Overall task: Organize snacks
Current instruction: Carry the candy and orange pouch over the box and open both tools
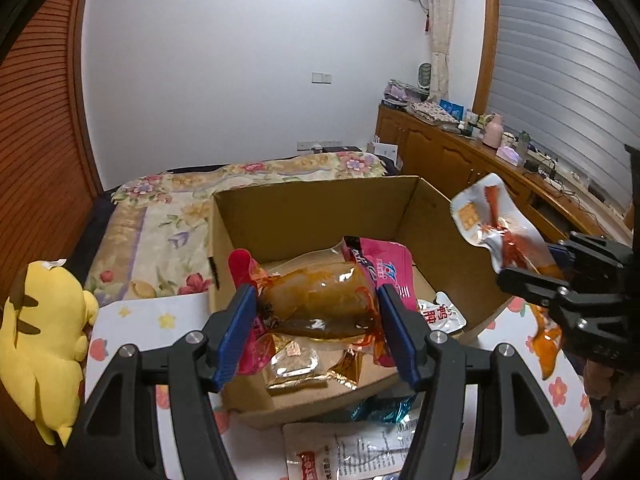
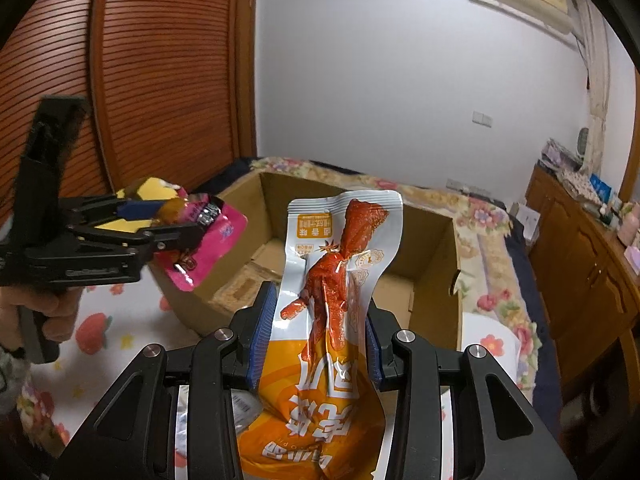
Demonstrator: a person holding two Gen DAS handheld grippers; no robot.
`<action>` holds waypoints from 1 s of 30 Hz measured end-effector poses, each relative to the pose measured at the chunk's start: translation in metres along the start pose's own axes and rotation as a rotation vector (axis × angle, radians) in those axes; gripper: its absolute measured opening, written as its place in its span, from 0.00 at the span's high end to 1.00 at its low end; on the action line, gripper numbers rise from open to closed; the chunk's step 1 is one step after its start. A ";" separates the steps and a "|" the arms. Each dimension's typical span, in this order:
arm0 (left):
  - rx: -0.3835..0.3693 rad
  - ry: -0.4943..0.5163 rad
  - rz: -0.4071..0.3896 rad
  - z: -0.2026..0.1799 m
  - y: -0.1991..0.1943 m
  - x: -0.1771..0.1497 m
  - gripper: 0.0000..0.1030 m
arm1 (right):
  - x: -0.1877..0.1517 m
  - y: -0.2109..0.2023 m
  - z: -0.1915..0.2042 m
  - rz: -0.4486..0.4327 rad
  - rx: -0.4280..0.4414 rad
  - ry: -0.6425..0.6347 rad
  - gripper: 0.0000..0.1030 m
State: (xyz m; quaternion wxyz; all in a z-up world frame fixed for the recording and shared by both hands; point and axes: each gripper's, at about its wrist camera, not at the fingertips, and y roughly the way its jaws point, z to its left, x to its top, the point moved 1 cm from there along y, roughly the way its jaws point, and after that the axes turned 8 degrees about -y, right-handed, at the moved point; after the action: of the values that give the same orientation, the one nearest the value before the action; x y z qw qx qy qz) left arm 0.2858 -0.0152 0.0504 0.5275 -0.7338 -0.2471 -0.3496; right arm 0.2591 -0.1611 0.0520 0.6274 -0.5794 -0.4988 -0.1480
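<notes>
Both grippers holding snack packets above the cardboard box (image 1: 304,208).
Left gripper (image 1: 316,320) fingers are clamping a pink-and-clear packet (image 1: 320,300); right gripper (image 2: 320,344) fingers are pinching an orange chicken-foot packet (image 2: 336,280).

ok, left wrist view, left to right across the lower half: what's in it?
Yellow plush toy → left gripper holding a pink-and-clear snack pouch over the cardboard box → white packet with red print → right gripper holding the white-and-orange chicken-foot packet.

The bed (image 1: 168,216) under its floral quilt carries an open cardboard box (image 1: 312,208), a yellow plush toy (image 1: 44,320), and loose snack packets (image 1: 344,452), perhaps three.
</notes>
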 end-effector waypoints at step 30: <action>-0.011 0.002 0.014 0.000 0.000 -0.018 0.05 | 0.019 0.075 -0.034 0.069 -0.039 0.158 0.61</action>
State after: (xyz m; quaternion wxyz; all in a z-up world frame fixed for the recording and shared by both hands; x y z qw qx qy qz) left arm 0.2741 -0.0155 0.0366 0.5262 -0.7380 -0.2397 -0.3480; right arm 0.3403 -0.1623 0.0296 0.6579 -0.5949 -0.4246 -0.1814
